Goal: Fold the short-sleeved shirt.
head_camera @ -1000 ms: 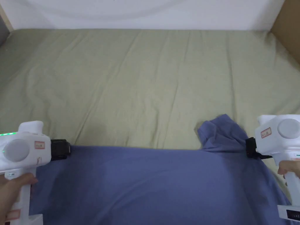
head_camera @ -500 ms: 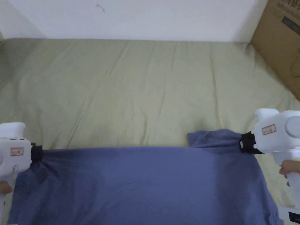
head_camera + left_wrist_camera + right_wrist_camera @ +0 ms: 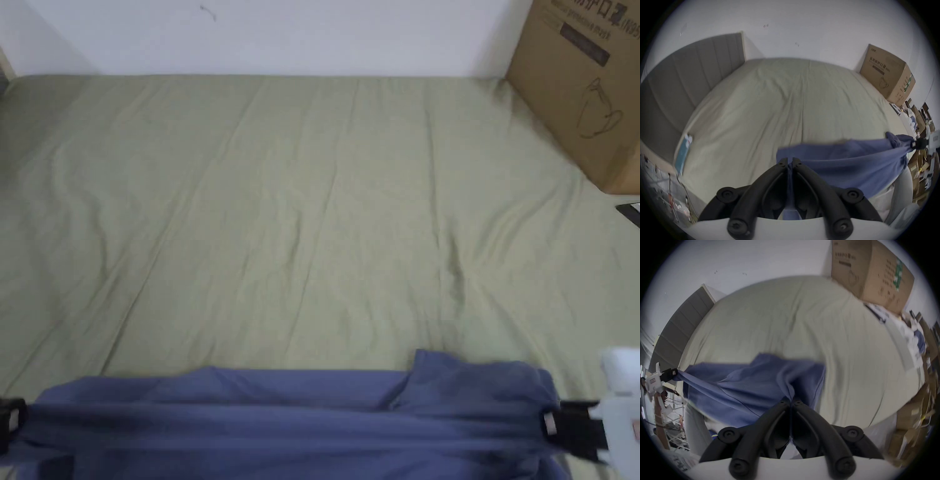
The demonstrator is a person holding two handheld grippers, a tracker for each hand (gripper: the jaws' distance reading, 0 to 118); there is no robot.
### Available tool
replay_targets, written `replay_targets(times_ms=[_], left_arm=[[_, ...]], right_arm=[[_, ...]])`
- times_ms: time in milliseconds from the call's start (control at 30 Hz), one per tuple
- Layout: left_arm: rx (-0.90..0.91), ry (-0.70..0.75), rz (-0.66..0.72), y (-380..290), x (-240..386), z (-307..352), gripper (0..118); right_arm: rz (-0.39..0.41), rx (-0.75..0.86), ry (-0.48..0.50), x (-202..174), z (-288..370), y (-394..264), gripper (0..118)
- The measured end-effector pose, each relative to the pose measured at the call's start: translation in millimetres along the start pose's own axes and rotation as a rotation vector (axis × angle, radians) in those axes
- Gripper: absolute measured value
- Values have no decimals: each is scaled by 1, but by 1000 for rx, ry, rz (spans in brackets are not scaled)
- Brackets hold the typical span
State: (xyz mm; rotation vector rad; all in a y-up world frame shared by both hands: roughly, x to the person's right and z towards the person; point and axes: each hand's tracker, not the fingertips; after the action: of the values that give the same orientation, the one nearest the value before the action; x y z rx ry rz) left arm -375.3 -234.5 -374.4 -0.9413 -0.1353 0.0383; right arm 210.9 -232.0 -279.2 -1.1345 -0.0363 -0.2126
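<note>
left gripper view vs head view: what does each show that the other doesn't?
Left gripper view alone: the left gripper with its fingers closed on the blue shirt, a grey padded headboard beside the bed, and clutter past the bed's far side.
Head view alone: a closer look at the raised fold of shirt next to the right gripper.
Both: the shirt stretched between the two grippers, the green bedsheet, the cardboard box and the white wall.
</note>
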Motion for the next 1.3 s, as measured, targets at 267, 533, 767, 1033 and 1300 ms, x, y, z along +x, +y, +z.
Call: replay_targets(times_ms=[267, 533, 767, 1033, 1300], left_arm=[[-41, 0, 195, -63, -29, -23, 33], [97, -67, 355, -54, -57, 33, 107], [135, -203, 486, -79, -66, 46, 7], [138, -310, 684, -107, -92, 21, 7], [116, -483, 905, -113, -117, -21, 116]], right_arm=[[-185, -5, 69, 4, -31, -65, 38], [46, 197, 19, -49, 29, -32, 100], [127, 327, 139, -125, 23, -13, 0], [268, 274, 276, -210, -21, -10, 0], [373, 212, 328, -252, -36, -11, 0]])
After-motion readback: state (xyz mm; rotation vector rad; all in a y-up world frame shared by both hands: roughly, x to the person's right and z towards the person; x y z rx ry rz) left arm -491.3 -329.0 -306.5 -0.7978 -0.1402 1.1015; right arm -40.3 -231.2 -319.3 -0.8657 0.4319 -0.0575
